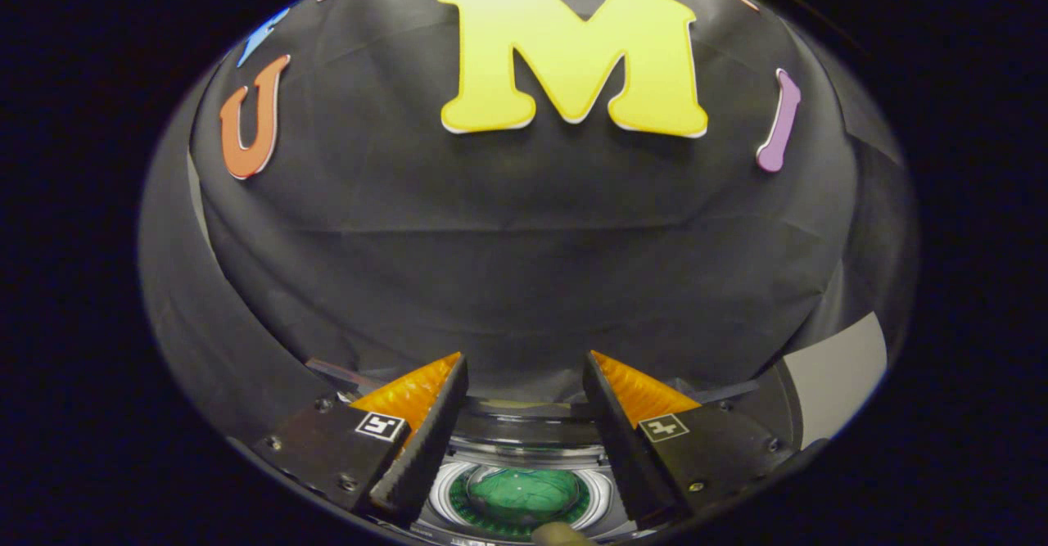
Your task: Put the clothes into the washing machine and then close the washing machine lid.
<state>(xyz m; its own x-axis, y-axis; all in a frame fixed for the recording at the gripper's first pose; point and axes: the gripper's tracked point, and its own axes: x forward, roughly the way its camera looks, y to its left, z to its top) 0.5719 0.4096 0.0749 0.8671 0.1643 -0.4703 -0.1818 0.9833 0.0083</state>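
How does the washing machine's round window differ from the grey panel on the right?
The round window is glossy, domed and green inside; the grey panel is flat, matte and straight-edged. The window lies between the open claw's fingers; the panel stands outside the right finger.

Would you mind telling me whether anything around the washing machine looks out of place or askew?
Nothing stands out. The gripper has its fingers apart and empty, held above the washing machine. Between them, green clothes lie behind its round domed window, which looks intact. Nothing appears spilled or tilted.
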